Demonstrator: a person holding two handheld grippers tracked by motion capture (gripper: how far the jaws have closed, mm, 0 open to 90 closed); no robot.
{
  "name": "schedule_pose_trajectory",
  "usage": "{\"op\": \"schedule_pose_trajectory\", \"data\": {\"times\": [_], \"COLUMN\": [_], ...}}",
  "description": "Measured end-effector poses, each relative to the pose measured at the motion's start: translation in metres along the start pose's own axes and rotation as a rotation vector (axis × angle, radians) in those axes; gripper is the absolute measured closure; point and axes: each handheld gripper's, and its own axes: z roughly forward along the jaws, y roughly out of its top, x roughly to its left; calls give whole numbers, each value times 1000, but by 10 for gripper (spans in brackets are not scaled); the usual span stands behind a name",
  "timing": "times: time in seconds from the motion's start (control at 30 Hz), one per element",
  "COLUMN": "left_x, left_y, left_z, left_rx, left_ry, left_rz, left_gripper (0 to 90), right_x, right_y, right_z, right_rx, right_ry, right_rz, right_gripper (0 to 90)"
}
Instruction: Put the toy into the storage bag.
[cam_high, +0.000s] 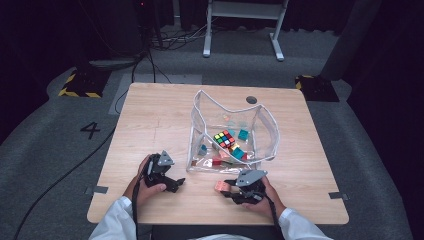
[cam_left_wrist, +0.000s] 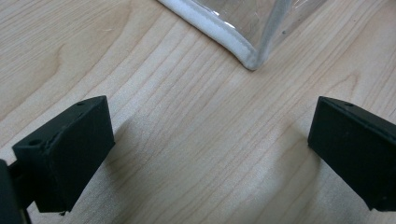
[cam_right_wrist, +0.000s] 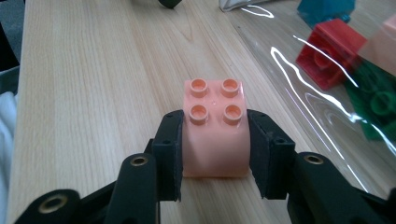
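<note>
Right tool (cam_right_wrist: 214, 140) has its 2 black jaws pressed against the flanks of a salmon-pink brick (cam_right_wrist: 215, 128) with 4 studs on top, so we read it as clenched on that brick; in the high view the same brick (cam_high: 221, 186) sits at the tip of the right tool (cam_high: 226, 188), low over the table (cam_high: 150, 120) and just in front of the near wall of the clear bag (cam_high: 200, 107). Our left tool (cam_high: 176, 183) rests near the front left of the table, and in its own view its jaws stand wide apart over bare wood, gripping nothing, with a white-trimmed corner of the bag (cam_left_wrist: 247, 58) just ahead. Inside the bag we can see a colour-puzzle cube (cam_high: 224, 139), some teal blocks (cam_high: 243, 134) and, through the plastic in the right gripper view, a red brick (cam_right_wrist: 329, 53) and a green brick (cam_right_wrist: 380, 100). We cannot tell whether the pink brick touches the table or hangs just above it. We judge the work to be loading loose pieces into the bag: several already lie inside, and this brick is gripped but not yet in. What remains, as we see it, is lifting it over the rim, releasing it inside, and perhaps steadying the bag with the free left tool.
</note>
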Motion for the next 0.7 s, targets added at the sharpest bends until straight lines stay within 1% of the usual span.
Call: {"op": "schedule_pose_trajectory", "data": {"times": [0.03, 0.07, 0.1, 0.17, 0.2, 0.23, 0.27, 0.3, 0.33, 0.4, 0.43, 0.47, 0.5, 0.6, 0.63, 0.67, 0.7], "left_x": [0, 0, 0, 0, 0, 0, 0, 0, 0, 0, 0, 0, 0, 0, 0, 0, 0], "left_y": [0, 0, 0, 0, 0, 0, 0, 0, 0, 0, 0, 0, 0, 0, 0, 0, 0], "left_z": [0, 0, 0, 0, 0, 0, 0, 0, 0, 0, 0, 0, 0, 0, 0, 0, 0], "left_rx": [1, 2, 0, 0, 0, 0, 0, 0, 0, 0, 0, 0, 0, 0, 0, 0, 0], "left_ry": [-1, -1, 0, 0, 0, 0, 0, 0, 0, 0, 0, 0, 0, 0, 0, 0, 0], "left_rz": [2, 2, 0, 0, 0, 0, 0, 0, 0, 0, 0, 0, 0, 0, 0, 0, 0], "left_gripper": [4, 4, 4, 4, 4, 4, 4, 4, 4, 4, 4, 4, 4, 4, 4, 4, 4], "right_x": [-1, -2, -4, -6, -6, -6, -8, -10, -9, -11, -13, -13, -15, -19, -20, -22, -23], "right_y": [-1, -2, -3, -6, -8, -10, -12, -13, -15, -19, -20, -22, -24, -30, -32, -34, -35], "right_z": [-3, -7, -9, -17, -22, -25, -28, -31, -35, -42, -45, -48, -51, -59, -61, -64, -66], "right_rx": [-2, -6, -25, -29, -14, -5, -4, -16, -3, -10, -20, -17, -19, -18, -16, -16, -15], "right_ry": [5, -2, -1, -3, -6, -9, -15, -18, -18, -17, -21, -25, -32, -49, -55, -64, -72], "right_rz": [4, 2, -27, -13, 12, 17, 10, 1, 39, 40, 22, 28, 21, 31, 42, 39, 50], "right_gripper": [592, 591, 592, 592, 592, 591, 591, 592, 591, 592, 592, 591, 592, 591, 592, 592, 591]}}
